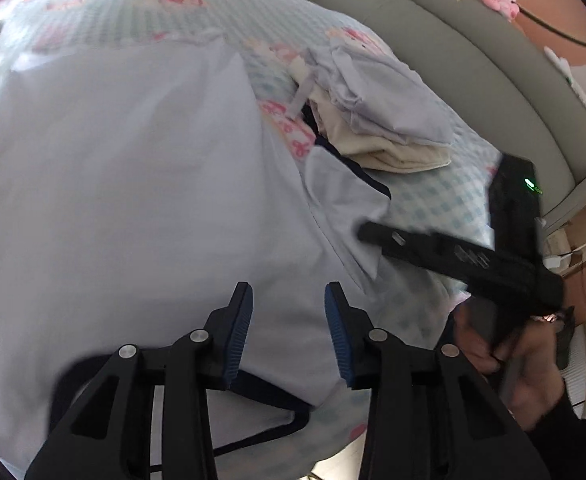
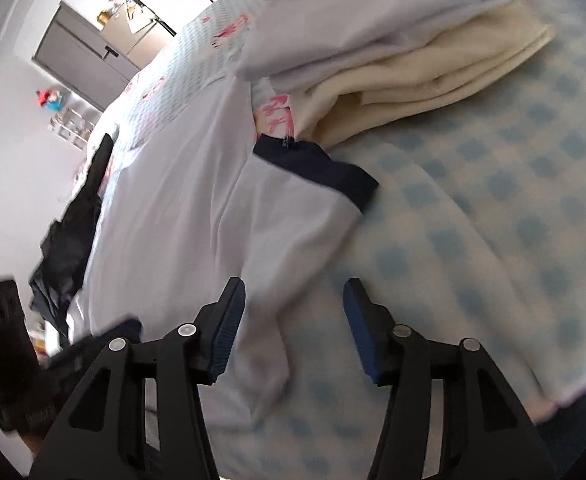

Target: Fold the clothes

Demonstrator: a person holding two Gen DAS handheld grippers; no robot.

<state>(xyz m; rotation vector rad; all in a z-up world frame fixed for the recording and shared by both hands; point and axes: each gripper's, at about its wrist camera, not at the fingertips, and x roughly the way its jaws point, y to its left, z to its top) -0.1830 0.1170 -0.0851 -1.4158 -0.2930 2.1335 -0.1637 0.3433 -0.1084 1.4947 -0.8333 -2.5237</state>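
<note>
A white T-shirt [image 1: 133, 184] with navy trim lies spread on the bed. Its short sleeve [image 2: 293, 216] ends in a navy cuff [image 2: 325, 172] and reaches out over the blue-checked sheet [image 2: 493, 208]. My left gripper [image 1: 289, 304] hovers open over the shirt's lower part, just above a navy-edged border [image 1: 269, 392], with nothing between its pads. My right gripper [image 2: 293, 304] stands open over the sleeve's near edge, pads clear of the cloth. In the left wrist view a black finger [image 1: 433, 246] of the right gripper lies over the sleeve [image 1: 345, 200].
A stack of folded clothes [image 2: 413, 68], cream under pale ones, sits just beyond the sleeve, also in the left wrist view as the stack [image 1: 385, 120]. A dark garment [image 2: 73, 232] hangs at the bed's left edge. A grey padded headboard [image 1: 473, 72] runs along the right. A person's hand [image 1: 505, 348] holds the right gripper.
</note>
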